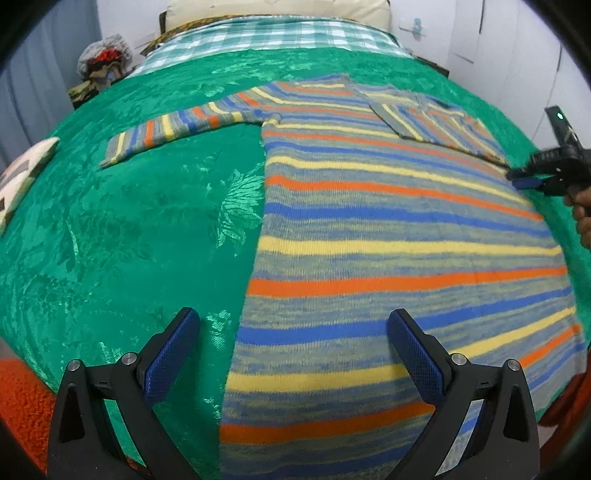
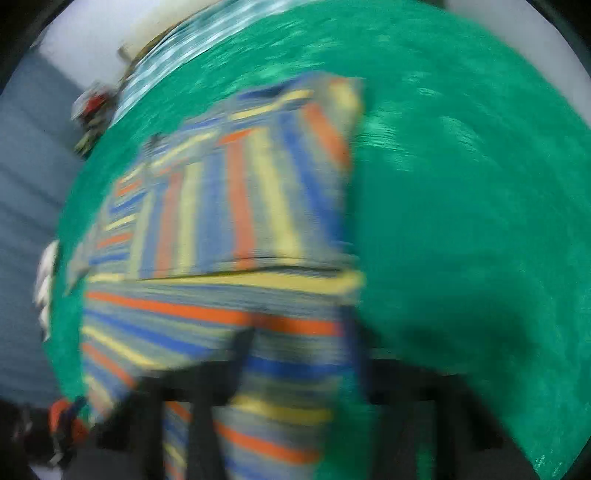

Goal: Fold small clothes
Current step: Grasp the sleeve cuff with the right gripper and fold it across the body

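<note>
A knitted sweater (image 1: 369, 221) with blue, yellow and orange stripes lies flat on a green bedspread (image 1: 129, 240). Its left sleeve (image 1: 177, 129) stretches out to the left. The right sleeve (image 1: 424, 118) is folded in over the chest. My left gripper (image 1: 295, 350) is open above the sweater's lower left edge, one finger over the bedspread and one over the knit. My right gripper (image 1: 524, 179) is at the sweater's right edge. The right wrist view is badly blurred: the right gripper (image 2: 301, 350) shows dark fingers over the sweater (image 2: 221, 221), their gap unclear.
A checked sheet (image 1: 277, 35) and a pillow (image 1: 277, 11) lie at the bed's far end. A heap of clothes (image 1: 103, 62) sits at the back left. A patterned cloth (image 1: 22, 173) lies at the left edge, orange fleece (image 1: 22, 398) at the bottom left. A hand (image 1: 583, 218) holds the right gripper.
</note>
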A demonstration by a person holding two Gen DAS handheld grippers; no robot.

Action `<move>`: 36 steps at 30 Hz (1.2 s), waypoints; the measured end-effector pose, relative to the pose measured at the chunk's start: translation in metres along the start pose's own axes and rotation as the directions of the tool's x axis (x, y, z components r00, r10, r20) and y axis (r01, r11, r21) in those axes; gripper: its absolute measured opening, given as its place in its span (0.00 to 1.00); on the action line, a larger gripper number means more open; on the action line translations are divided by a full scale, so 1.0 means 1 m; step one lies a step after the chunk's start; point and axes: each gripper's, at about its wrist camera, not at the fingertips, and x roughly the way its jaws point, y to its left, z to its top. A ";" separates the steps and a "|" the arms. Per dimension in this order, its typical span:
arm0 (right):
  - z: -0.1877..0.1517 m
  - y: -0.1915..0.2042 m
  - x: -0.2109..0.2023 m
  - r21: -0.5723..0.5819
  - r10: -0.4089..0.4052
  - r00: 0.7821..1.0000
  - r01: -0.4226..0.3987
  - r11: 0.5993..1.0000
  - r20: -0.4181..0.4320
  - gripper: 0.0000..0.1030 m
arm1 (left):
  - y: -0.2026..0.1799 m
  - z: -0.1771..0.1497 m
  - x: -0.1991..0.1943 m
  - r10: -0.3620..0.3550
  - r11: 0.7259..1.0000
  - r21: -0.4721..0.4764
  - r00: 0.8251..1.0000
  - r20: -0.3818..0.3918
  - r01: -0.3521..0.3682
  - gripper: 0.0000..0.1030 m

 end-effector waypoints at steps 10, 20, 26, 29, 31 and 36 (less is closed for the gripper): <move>-0.110 0.032 -0.097 -0.230 -0.033 0.987 0.069 0.971 0.160 0.60 | -0.013 -0.002 -0.014 -0.055 0.997 0.050 0.997 0.047 0.053 0.99; -0.203 0.022 -0.122 -0.075 -0.123 0.939 0.155 0.985 0.321 0.72 | -0.034 -0.016 -0.001 -0.058 0.990 0.125 0.998 -0.006 0.058 0.99; -0.204 0.031 -0.121 -0.094 -0.198 0.909 0.248 0.964 0.366 0.85 | -0.026 -0.015 -0.002 -0.066 0.995 0.078 0.998 -0.018 0.068 0.99; -0.203 0.028 -0.123 -0.065 -0.217 0.901 0.259 0.964 0.376 0.86 | -0.022 -0.017 0.001 -0.073 0.995 0.062 0.996 -0.042 0.076 0.99; -0.202 0.028 -0.125 -0.058 -0.226 0.893 0.269 0.962 0.390 0.87 | -0.021 -0.018 0.004 -0.078 0.995 0.066 0.996 -0.051 0.081 0.99; -0.203 0.027 -0.129 -0.043 -0.257 0.876 0.300 0.953 0.409 0.91 | -0.024 -0.019 0.005 -0.063 0.994 0.081 0.997 -0.055 0.067 0.99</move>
